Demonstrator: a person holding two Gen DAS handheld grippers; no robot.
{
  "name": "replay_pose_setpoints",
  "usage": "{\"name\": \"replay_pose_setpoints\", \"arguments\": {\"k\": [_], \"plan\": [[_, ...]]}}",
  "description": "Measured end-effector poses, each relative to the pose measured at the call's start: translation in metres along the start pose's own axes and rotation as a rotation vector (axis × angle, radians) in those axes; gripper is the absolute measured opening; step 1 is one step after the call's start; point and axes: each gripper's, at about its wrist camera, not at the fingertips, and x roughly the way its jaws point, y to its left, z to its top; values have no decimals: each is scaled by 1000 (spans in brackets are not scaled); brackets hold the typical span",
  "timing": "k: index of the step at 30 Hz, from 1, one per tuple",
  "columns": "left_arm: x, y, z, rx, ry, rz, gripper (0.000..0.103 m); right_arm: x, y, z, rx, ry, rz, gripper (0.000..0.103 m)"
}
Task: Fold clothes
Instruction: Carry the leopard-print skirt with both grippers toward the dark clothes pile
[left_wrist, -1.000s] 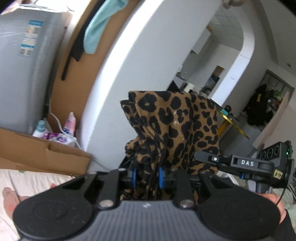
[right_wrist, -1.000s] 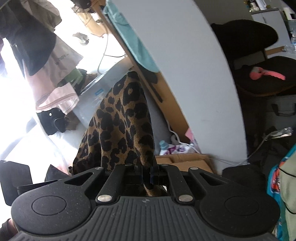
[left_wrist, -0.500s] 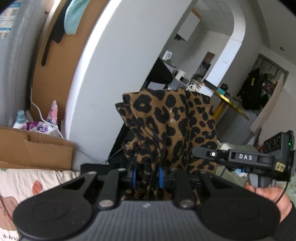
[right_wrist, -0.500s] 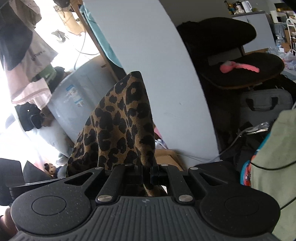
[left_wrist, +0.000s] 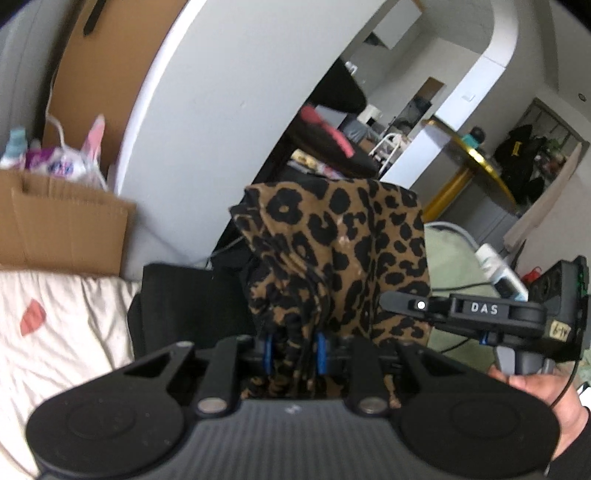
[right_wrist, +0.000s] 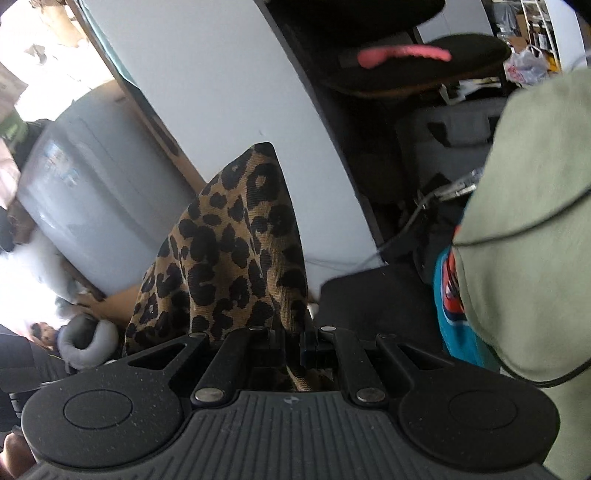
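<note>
Item: leopard-print garment, gathered and upright between my two tools, clear of the bed at lower left of the left view. Left hand-held gripper: jaws narrow, clamped on a thick bunch of the fabric between the blue pads. Right hand-held gripper: jaws nearly together, pinching a thin edge of the same cloth, whose corner peaks above the jaws. In the left view the right tool sits just beside the garment, held by a hand. Step, as I judge it: carrying the held edge to lay a fold. Next move calls for lowering both corners together onto a flat surface, level and taut, before letting go; where that surface lies I cannot quite tell, probably the bed.
</note>
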Motion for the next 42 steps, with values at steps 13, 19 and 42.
{"name": "replay_pose_setpoints", "arguments": {"k": [13, 19, 42], "plan": [[108, 89, -28, -42, 78, 8, 23, 131, -56, -35, 2, 115, -104, 5], [145, 115, -20, -54, 84, 11, 23, 177, -66, -35, -62, 123, -132, 5], [243, 187, 4, -143, 139, 97, 22, 322, -102, -15, -134, 171, -201, 5]]}}
